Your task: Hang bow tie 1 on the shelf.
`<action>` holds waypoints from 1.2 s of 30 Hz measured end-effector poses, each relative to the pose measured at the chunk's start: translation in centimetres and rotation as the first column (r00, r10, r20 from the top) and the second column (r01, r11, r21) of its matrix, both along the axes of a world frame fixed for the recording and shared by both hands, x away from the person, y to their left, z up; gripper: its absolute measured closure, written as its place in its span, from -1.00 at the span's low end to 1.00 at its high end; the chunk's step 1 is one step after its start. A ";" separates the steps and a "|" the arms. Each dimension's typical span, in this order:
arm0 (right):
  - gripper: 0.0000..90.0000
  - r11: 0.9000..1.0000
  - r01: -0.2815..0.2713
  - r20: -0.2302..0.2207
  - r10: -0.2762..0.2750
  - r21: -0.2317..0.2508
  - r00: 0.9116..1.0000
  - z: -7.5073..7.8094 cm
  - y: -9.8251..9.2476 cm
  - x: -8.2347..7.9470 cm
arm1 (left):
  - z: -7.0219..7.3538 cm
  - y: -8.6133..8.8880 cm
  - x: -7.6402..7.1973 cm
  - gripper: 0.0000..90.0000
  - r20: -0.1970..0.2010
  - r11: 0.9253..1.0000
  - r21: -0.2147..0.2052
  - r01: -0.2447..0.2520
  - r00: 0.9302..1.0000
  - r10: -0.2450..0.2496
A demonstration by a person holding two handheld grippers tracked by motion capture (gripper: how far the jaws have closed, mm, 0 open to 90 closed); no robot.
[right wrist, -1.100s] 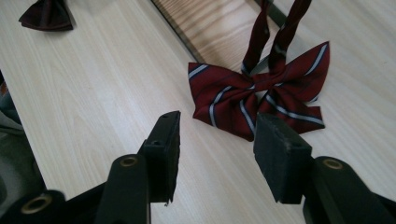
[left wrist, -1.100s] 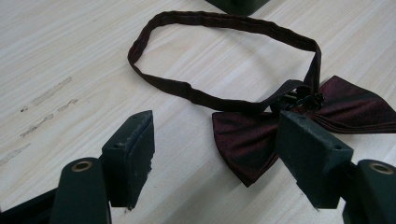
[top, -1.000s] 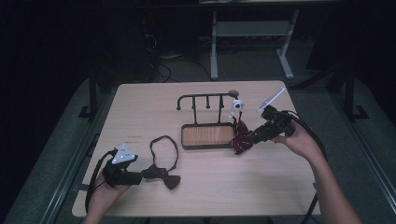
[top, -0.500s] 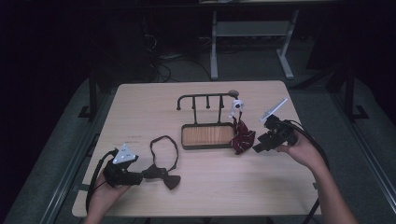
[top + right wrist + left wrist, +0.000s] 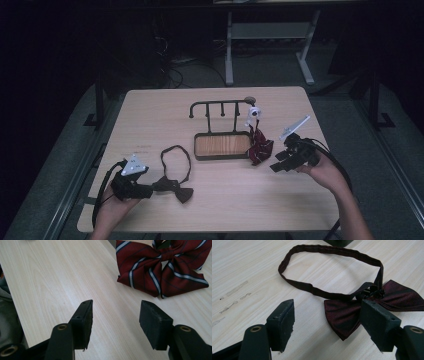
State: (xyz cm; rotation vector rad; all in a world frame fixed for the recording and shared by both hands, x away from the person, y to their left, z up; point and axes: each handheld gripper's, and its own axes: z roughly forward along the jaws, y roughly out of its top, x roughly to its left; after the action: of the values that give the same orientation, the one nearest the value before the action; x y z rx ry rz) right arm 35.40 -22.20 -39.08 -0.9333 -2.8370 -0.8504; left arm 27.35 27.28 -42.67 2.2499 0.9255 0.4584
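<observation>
Dark room, pale wooden table (image 5: 150, 115). Stand with tray (image 5: 222, 145) near table centre. Striped red bow tie (image 5: 259, 145) hangs at stand's right end, lower part on table: judged done. Dark bow tie (image 5: 372, 302) lies flat near front-left corner, not yet hung. Left gripper (image 5: 329, 322) open, empty, just before it. Right gripper (image 5: 115, 322) open, empty, near striped tie.

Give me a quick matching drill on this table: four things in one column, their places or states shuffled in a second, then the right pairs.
Things:
1. dark bow tie
2. striped bow tie
3. left gripper
4. rack with tray

Places or states:
A. stands mid-table, behind both ties
B. lies flat, strap looped, in front of the left gripper
C. open, jaws on either side of a dark wing
D. red with pale stripes, at the tray's right end

Pairs: 1-B, 2-D, 3-C, 4-A
</observation>
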 end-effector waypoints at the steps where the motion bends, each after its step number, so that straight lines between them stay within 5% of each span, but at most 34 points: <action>1: -0.02 1.000 0.000 0.000 0.000 0.000 1.000 0.0 0.0 0.0 | 0.0 0.0 0.0 -0.36 0.000 1.000 0.000 0.000 1.000 0.000; 15: -0.04 0.999 0.000 -0.013 0.000 0.037 1.000 -2.5 0.1 -1.5 | -0.1 -0.1 0.1 -0.36 -0.006 1.000 0.005 0.002 1.000 -0.002; 36: -0.07 0.997 0.048 0.004 -0.048 0.055 0.999 -3.5 -0.8 -3.3 | 0.3 0.0 0.0 -0.35 0.006 1.000 -0.004 0.004 1.000 -0.004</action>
State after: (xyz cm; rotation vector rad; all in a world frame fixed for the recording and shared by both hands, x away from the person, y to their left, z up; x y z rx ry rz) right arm 32.05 -22.98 -42.60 -0.9975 -2.7910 -0.9322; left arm 27.34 27.24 -42.42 2.2451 0.9183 0.4611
